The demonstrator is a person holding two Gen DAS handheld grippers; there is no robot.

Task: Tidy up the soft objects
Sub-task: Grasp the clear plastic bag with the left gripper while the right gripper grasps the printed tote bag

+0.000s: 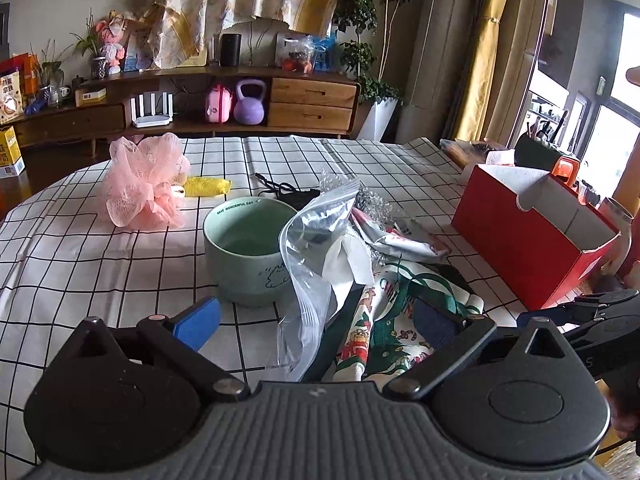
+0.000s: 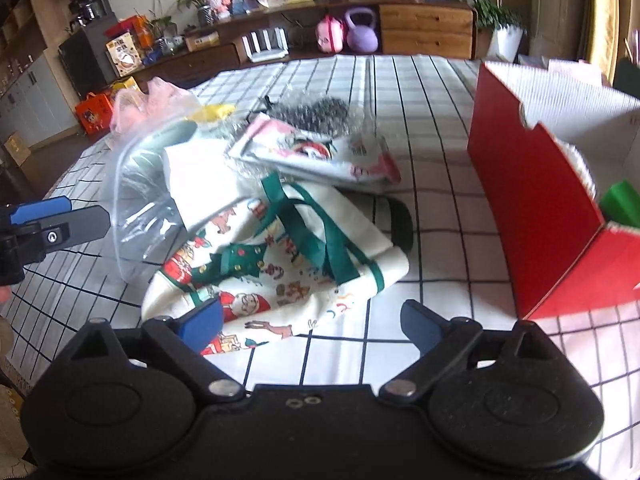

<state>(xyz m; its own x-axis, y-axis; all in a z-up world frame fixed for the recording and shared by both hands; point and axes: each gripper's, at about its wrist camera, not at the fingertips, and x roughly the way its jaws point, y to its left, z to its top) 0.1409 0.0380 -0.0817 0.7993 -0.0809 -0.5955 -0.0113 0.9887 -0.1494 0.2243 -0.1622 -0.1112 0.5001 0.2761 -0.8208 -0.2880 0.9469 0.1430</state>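
Hovering over pile | both hand-held grippers spread wide, empty: left (image 1: 320, 320), right (image 2: 312, 320) | Christmas tote bag (image 2: 280, 264) lies on counter (image 2: 432, 160) beside red box (image 2: 532, 216) | risk: clear plastic bag (image 1: 316, 248) overlaps tote, snags; mug (image 1: 248, 256) close, could tip.

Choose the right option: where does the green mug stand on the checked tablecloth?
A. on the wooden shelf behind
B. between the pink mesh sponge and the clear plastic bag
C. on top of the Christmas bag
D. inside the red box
B: in the left wrist view the green mug stands on the cloth with the pink mesh sponge on its left and the clear plastic bag leaning at its right.
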